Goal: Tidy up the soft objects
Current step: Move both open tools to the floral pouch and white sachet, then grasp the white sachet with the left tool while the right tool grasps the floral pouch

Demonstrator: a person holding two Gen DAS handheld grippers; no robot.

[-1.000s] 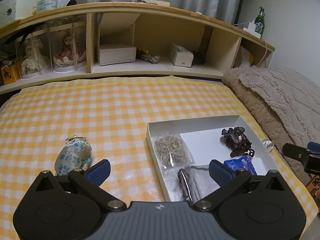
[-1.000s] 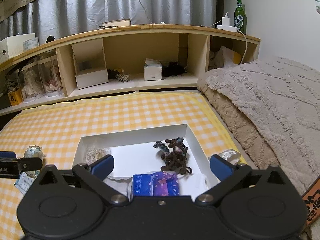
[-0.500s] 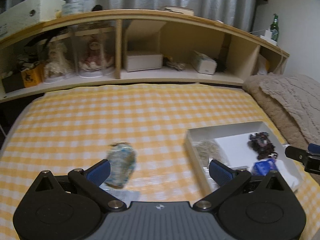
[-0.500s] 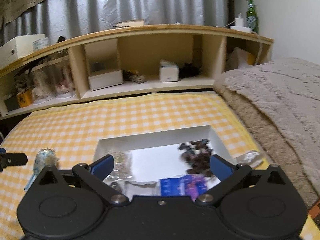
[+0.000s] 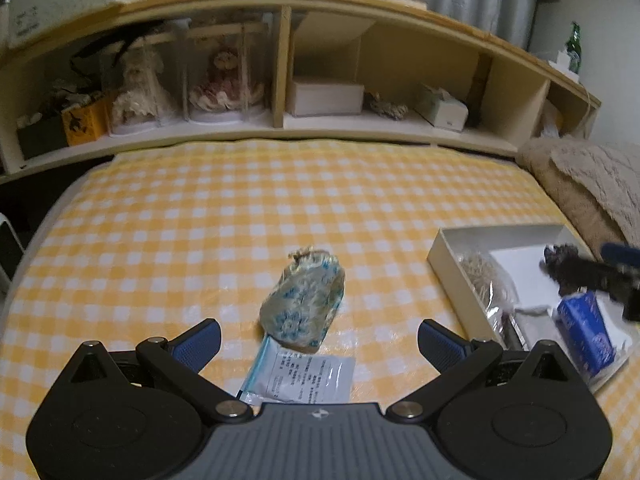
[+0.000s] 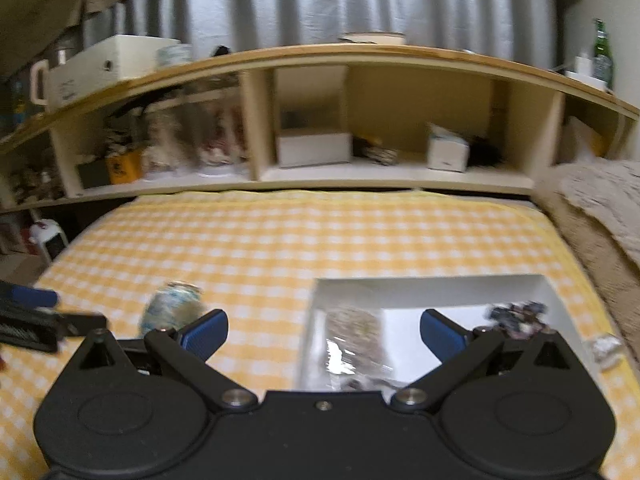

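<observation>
**Two grippers wide, nothing held; floral pouch lined up for the left**

Left gripper [image 5: 318, 334]: jaws spread wide, empty. The floral pouch [image 5: 303, 306] lies on the yellow checked cover [image 5: 240, 208], centred between the blue pads and just ahead of them. Judgement: this alignment suits a straight approach and pinch on the pouch.

Pouch: soft, rounded, pale fabric with blue flower print, gathered at the far end with a small metallic clasp or cord. Probably compresses easily, so a grip across the body should hold.

Flat plastic sachet [image 5: 306, 376] with printed text lies partly under the pouch's near end, touching it. Thin and slick; hard to lift off fabric, and may drag along with the pouch.

White shallow box [image 5: 442, 256] sits to the right on the cover, rigid card walls. Inside: a clear bag of pale loops [image 5: 486, 280], a dark knotted bundle [image 5: 560, 258], a blue printed packet [image 5: 582, 330]. Judgement: the box is the collecting place, partly filled.

Right gripper [image 6: 323, 330]: also wide, empty, hovering at the box's near-left corner. Its view is blurred; contents there cannot be read finely.
</observation>
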